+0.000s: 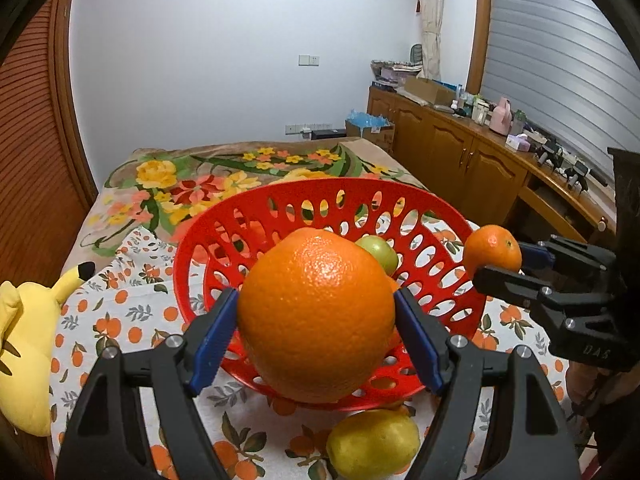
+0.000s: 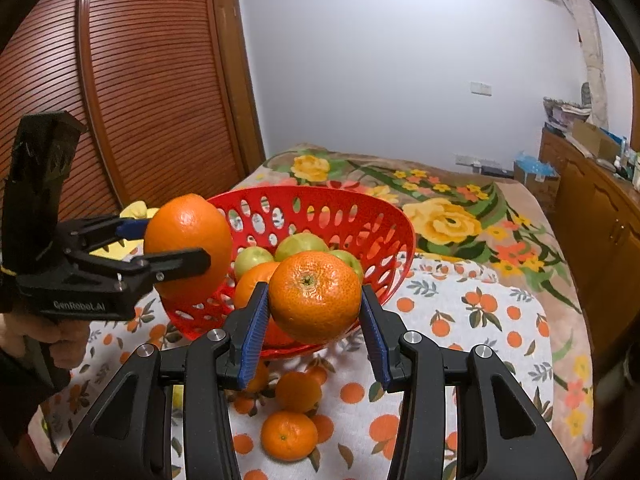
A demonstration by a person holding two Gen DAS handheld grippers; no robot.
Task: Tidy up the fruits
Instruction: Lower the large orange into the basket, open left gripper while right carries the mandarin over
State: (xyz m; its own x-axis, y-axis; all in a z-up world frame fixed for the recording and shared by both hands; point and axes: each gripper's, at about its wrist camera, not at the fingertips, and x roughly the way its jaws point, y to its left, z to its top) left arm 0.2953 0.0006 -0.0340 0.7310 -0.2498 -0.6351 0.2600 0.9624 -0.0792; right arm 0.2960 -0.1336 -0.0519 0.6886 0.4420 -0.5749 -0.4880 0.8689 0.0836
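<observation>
My left gripper (image 1: 316, 316) is shut on a large orange (image 1: 316, 312) and holds it above the near side of the red perforated basket (image 1: 280, 204); it also shows in the right wrist view (image 2: 176, 248). My right gripper (image 2: 314, 304) is shut on a mandarin (image 2: 314, 294), held over the basket's (image 2: 384, 224) near rim. That mandarin shows at the basket's right edge in the left wrist view (image 1: 493, 250). Green fruits (image 2: 298, 245) and an orange lie inside the basket. A yellow-green fruit (image 1: 372, 444) and two mandarins (image 2: 289, 435) lie on the cloth before the basket.
The basket stands on an orange-print cloth (image 2: 460, 320) over a floral blanket (image 2: 452, 216) on a bed. A yellow plush toy (image 1: 24, 344) lies at the left. A wooden wardrobe (image 2: 140, 80) is at the left, wooden cabinets (image 1: 460, 148) with clutter at the right.
</observation>
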